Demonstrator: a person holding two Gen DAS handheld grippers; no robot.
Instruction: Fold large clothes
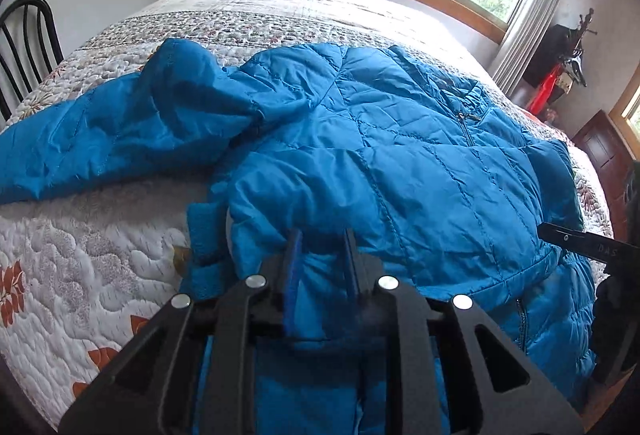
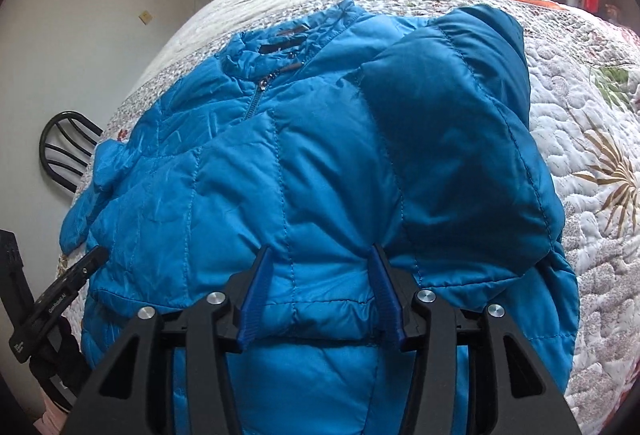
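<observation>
Puffy blue quilted jacket [image 1: 400, 155] sprawls on the floral quilted bed [image 1: 80, 235] — soft, light, slippery; hem's the place. Left claw [image 1: 322, 247] pinches it narrowly, right claw [image 2: 320, 267] wider, fabric bunched between

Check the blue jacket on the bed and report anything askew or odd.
The blue jacket lies lopsided: one sleeve sprawls sideways, rumpled, across the quilt, while the other sleeve is folded over the body. No tear or spill shows.
</observation>
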